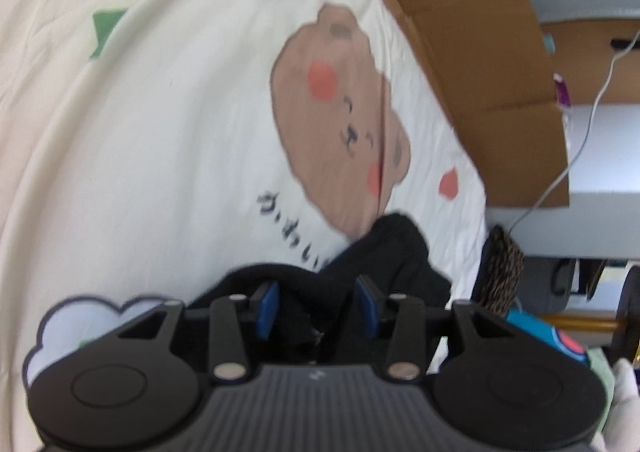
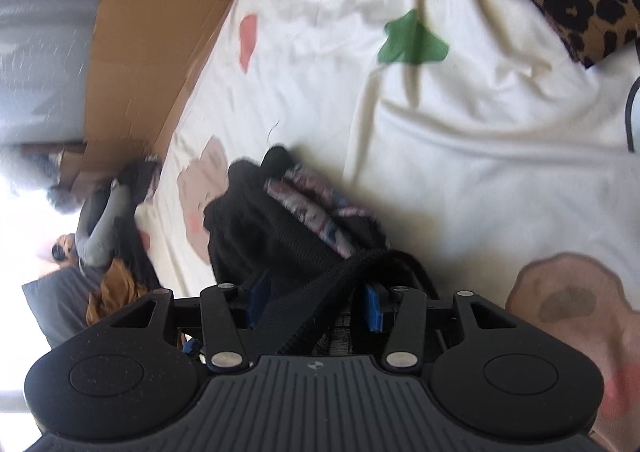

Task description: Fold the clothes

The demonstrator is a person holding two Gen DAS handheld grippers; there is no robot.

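With the left gripper (image 1: 318,306) and the right gripper (image 2: 316,302) each pinching the bunched black knit garment (image 2: 276,228) above the cream cartoon-bear bedsheet (image 1: 160,132), uneven tension between the two holds could pull the thick fabric from the blue pads (image 1: 267,308) and collapse the fold.
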